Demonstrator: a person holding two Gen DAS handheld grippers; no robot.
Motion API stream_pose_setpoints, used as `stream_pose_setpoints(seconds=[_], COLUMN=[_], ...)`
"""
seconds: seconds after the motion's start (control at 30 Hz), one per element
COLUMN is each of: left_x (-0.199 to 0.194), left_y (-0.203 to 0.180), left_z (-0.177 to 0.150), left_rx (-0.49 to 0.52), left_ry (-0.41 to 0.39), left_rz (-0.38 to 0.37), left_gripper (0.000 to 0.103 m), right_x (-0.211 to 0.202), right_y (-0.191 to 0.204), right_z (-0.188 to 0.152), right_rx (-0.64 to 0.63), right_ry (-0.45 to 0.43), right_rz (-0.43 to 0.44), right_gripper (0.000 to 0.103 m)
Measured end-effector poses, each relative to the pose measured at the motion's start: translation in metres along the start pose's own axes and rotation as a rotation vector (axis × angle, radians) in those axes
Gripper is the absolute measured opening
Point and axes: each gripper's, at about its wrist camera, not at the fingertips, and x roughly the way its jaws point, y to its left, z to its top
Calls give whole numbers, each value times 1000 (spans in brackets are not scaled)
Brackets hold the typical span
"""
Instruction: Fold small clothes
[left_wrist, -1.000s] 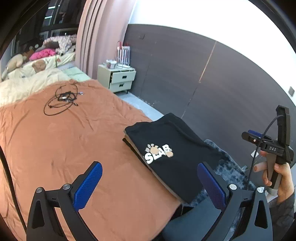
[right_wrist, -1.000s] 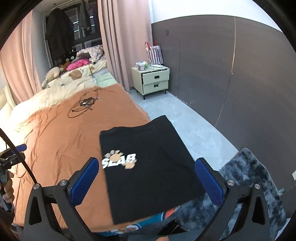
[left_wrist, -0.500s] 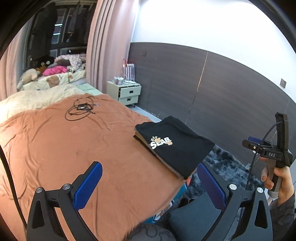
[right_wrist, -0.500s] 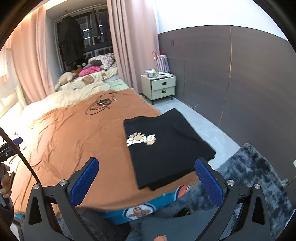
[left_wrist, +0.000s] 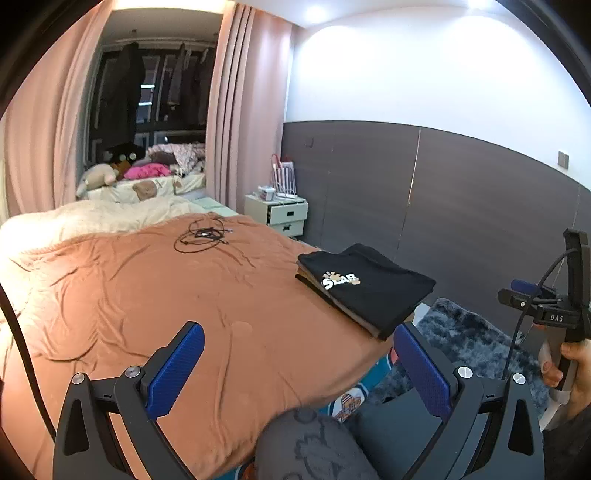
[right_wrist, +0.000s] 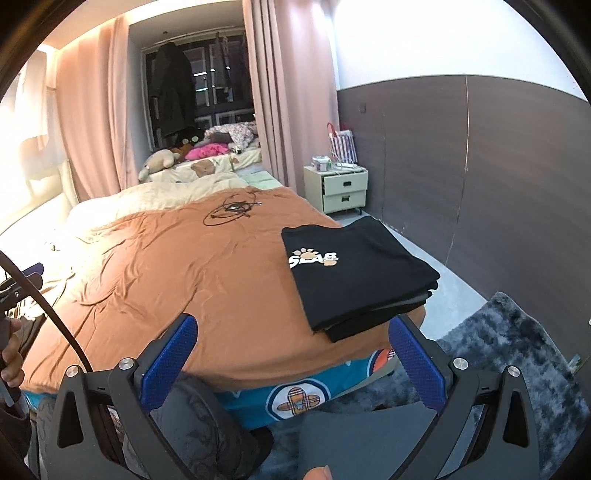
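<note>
A folded black T-shirt with a white "SLAB" print (left_wrist: 364, 286) (right_wrist: 354, 273) lies on top of a small stack of folded clothes at the right near corner of the orange bedspread (left_wrist: 166, 295) (right_wrist: 177, 273). My left gripper (left_wrist: 299, 365) is open and empty, held back from the bed's near edge, left of the stack. My right gripper (right_wrist: 291, 362) is open and empty, also back from the bed edge, below the stack. The right gripper's handle (left_wrist: 565, 314) shows in the left wrist view, off the bed to the right.
A coil of black cable (left_wrist: 203, 236) (right_wrist: 232, 210) lies far back on the bed. Cream bedding and plush toys (right_wrist: 162, 162) are beyond it. A nightstand (right_wrist: 341, 188) stands by the dark wall. A grey shaggy rug (right_wrist: 517, 343) covers the floor at right. My knees are below the grippers.
Both grippers have pulled back and up from the folded stack, which now looks smaller and farther away. Both stay open. The stack has not moved.
</note>
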Motion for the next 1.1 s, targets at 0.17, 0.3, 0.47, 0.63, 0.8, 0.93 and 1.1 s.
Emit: stream_pose_setpoints(seconds=[0.17, 0.3, 0.47, 0.63, 0.8, 0.93, 1.1], left_x=[-43, -76, -106, -123, -130, -131, -133], left_y=[-10, -17, -21, -23, -28, -29, -36], left_z=[-32, -54, -76, -87, -90, -91, -92], left_rx=[26, 27, -5, -28, -29, -31, -29], left_ry=[-57, -101, -137, -162, -165, -160, -163], left_rz=[30, 63, 103, 108, 110, 119, 130], left_gripper=[103, 103, 103, 103, 103, 103, 103], right_x=[-24, -40, -50, -61, -62, -60, -62], right_y=[-3, -7, -10, -14, -17, -20, -24], right_z=[-35, -64, -83, -84, -86, -89, -91], right_rx=[-38, -48, -77, -85, -85, -82, -76], right_ry=[-27, -57, -58, -67, -70, -65, -68], right_rz=[14, 29, 28, 47, 70, 74, 80], right_gripper=[103, 103, 103, 103, 103, 103, 103])
